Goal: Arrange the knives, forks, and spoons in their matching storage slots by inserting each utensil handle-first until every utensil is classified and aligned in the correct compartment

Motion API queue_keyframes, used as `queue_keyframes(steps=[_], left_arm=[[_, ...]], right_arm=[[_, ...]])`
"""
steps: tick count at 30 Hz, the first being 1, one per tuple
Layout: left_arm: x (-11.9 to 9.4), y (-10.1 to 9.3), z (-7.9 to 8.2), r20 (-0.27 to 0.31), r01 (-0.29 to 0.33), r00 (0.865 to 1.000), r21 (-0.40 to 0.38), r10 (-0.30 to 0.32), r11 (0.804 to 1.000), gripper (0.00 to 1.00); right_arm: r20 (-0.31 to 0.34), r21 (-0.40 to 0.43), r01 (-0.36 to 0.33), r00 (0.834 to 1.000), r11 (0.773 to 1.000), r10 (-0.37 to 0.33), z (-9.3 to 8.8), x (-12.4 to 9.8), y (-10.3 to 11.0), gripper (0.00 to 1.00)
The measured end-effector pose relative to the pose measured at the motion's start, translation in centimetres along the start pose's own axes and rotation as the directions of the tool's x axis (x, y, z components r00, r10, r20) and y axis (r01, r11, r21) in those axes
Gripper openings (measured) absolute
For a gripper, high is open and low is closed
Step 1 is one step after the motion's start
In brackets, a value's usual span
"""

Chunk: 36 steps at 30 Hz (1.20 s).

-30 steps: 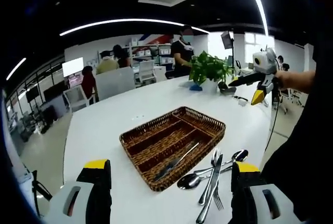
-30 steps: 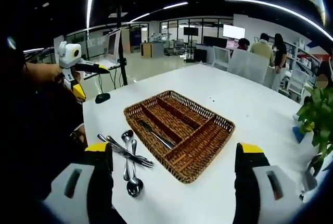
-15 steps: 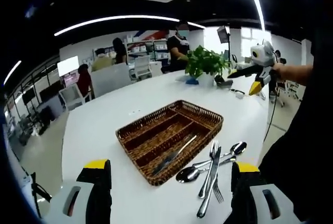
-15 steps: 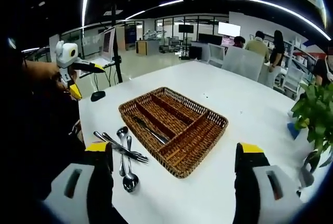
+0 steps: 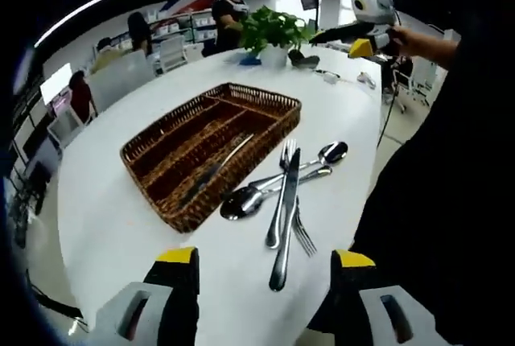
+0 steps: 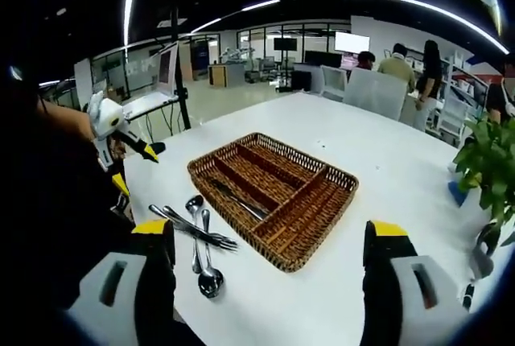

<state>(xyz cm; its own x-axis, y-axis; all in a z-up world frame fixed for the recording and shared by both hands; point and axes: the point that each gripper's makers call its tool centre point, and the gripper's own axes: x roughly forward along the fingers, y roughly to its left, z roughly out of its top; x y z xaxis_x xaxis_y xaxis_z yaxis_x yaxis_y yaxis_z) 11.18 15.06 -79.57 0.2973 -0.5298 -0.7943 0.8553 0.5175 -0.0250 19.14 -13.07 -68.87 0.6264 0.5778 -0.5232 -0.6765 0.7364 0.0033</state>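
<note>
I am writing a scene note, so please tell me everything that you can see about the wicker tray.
The wicker tray is a shallow brown rectangle of woven cane, split by woven walls into long slots with one crosswise slot at an end. It lies flat on the white table. One knife lies inside a long slot; the other slots look empty. Loose cutlery lies on the table beside it, close to its rim.

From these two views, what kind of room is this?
Most likely an open-plan office or lab. A large white table stands before desks with monitors and glass partitions, people stand by shelving at the far side, and a potted plant sits on the table. Strip lights run overhead.
</note>
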Motion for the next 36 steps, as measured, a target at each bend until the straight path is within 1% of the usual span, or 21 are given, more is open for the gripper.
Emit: queue_keyframes(steps=[1, 2, 3, 4, 6, 8, 10, 11, 13, 20, 23, 25, 27, 28, 29, 30, 33, 35, 36], left_arm=[[0.4, -0.6, -0.2, -0.023, 0.023, 0.999, 0.021, -0.023, 1.000, 0.56], [0.6, -0.6, -0.2, -0.022, 0.024, 0.999, 0.025, -0.024, 0.999, 0.52], [1.2, -0.8, -0.4, -0.039, 0.029, 0.999, 0.029, -0.028, 0.999, 0.47], [1.5, -1.2, -0.5, -0.052, 0.048, 0.998, 0.035, -0.046, 0.998, 0.42], [2.0, -1.7, 0.5, -0.027, 0.070, 0.997, 0.046, -0.069, 0.996, 0.34], [2.5, -1.9, 1.3, -0.021, 0.084, 0.996, 0.056, -0.083, 0.995, 0.32], [2.9, -2.3, 1.8, -0.022, 0.112, 0.994, 0.050, -0.111, 0.992, 0.22], [3.3, -2.5, 1.9, -0.025, 0.126, 0.992, 0.058, -0.125, 0.990, 0.18], [4.0, -2.5, 2.0, -0.039, 0.130, 0.991, 0.074, -0.127, 0.989, 0.19], [5.8, -3.0, 1.6, -0.056, 0.164, 0.986, 0.086, -0.159, 0.983, 0.19], [6.4, -3.1, 1.0, -0.080, 0.170, 0.983, 0.100, -0.163, 0.980, 0.19], [6.7, -3.1, 0.8, -0.100, 0.174, 0.982, 0.147, -0.160, 0.974, 0.19], [7.0, -3.3, 0.5, -0.118, 0.187, 0.978, 0.158, -0.169, 0.970, 0.19], [7.2, -3.2, 0.1, -0.142, 0.188, 0.976, 0.169, -0.165, 0.967, 0.19], [7.1, -3.5, 0.1, -0.139, 0.205, 0.973, 0.167, -0.183, 0.964, 0.19], [7.3, -3.2, 0.3, -0.129, 0.195, 0.976, 0.158, -0.176, 0.968, 0.18], [7.2, -3.1, 0.4, -0.129, 0.195, 0.976, 0.165, -0.175, 0.967, 0.18], [6.9, -3.1, 0.5, -0.124, 0.209, 0.974, 0.164, -0.190, 0.964, 0.17], [6.8, -3.1, 0.6, -0.127, 0.207, 0.974, 0.163, -0.188, 0.965, 0.17]], right_arm=[[-0.003, -0.002, -0.004, 1.000, 1.000, 0.004, -0.1, 0.1, 0.2, 0.99], [-0.004, -0.006, -0.006, 1.000, 1.000, 0.006, -0.1, 0.1, 0.3, 0.99], [-0.004, -0.006, -0.006, 1.000, 1.000, 0.006, -0.1, 0.1, 0.4, 0.99], [-0.005, -0.006, -0.007, 1.000, 1.000, 0.007, -0.2, 0.1, 0.4, 0.99], [-0.002, 0.000, -0.006, 1.000, 1.000, 0.006, -0.2, 0.0, 0.4, 0.99], [0.000, 0.003, -0.003, 1.000, 1.000, 0.003, -0.2, 0.0, 0.3, 0.99], [0.002, 0.005, -0.001, 1.000, 1.000, 0.001, -0.3, -0.1, 0.3, 0.99], [0.001, 0.008, 0.000, 1.000, 1.000, 0.000, -0.4, -0.1, 0.3, 0.99], [-0.001, 0.009, 0.004, 1.000, 1.000, -0.004, -0.5, -0.2, 0.2, 0.99], [-0.010, 0.018, 0.011, 1.000, 1.000, -0.010, -1.1, -0.6, 0.0, 0.99], [-0.013, 0.017, 0.009, 1.000, 1.000, -0.008, -1.3, -0.7, 0.2, 0.99], [-0.013, 0.016, 0.007, 1.000, 1.000, -0.007, -1.3, -0.6, 0.2, 0.99], [-0.014, 0.021, 0.005, 1.000, 1.000, -0.004, -1.4, -0.6, 0.3, 0.99], [-0.014, 0.021, 0.004, 1.000, 1.000, -0.004, -1.3, -0.6, 0.3, 0.98], [-0.013, 0.020, 0.004, 1.000, 1.000, -0.003, -1.3, -0.6, 0.3, 0.98], [-0.012, 0.019, 0.002, 1.000, 1.000, -0.002, -1.3, -0.6, 0.3, 0.98], [-0.009, 0.018, -0.001, 1.000, 1.000, 0.002, -1.1, -0.5, 0.5, 0.98], [-0.011, 0.018, -0.002, 1.000, 1.000, 0.002, -1.2, -0.5, 0.5, 0.98], [-0.010, 0.019, -0.002, 1.000, 1.000, 0.002, -1.2, -0.5, 0.5, 0.98]])
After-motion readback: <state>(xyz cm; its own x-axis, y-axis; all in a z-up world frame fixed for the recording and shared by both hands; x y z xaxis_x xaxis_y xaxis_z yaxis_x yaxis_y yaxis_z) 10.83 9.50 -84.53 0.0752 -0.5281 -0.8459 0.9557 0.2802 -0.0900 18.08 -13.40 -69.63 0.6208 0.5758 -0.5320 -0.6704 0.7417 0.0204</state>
